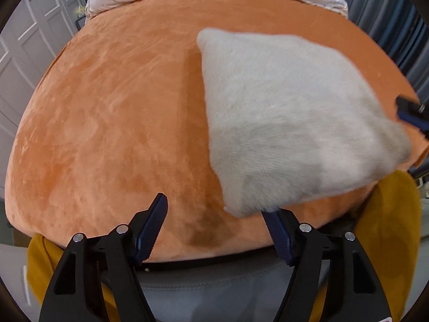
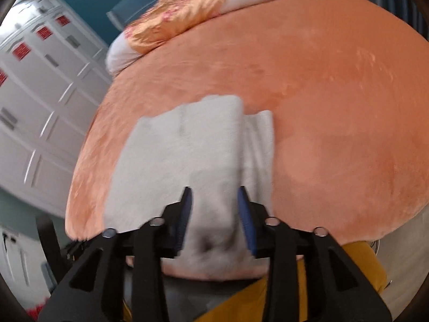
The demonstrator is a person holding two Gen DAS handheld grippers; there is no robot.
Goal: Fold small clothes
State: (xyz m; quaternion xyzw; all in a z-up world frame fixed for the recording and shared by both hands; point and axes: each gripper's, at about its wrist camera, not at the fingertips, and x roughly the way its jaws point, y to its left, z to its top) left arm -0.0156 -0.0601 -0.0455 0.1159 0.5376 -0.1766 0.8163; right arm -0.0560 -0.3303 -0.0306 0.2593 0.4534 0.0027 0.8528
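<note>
Soft even light, fisheye warp, motion blur

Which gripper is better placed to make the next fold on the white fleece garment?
Right, probably. The right gripper has the fuzzy white fleece garment bunched between its jaws. The left gripper stands open over the orange plush bedspread, only at the garment's corner.
</note>
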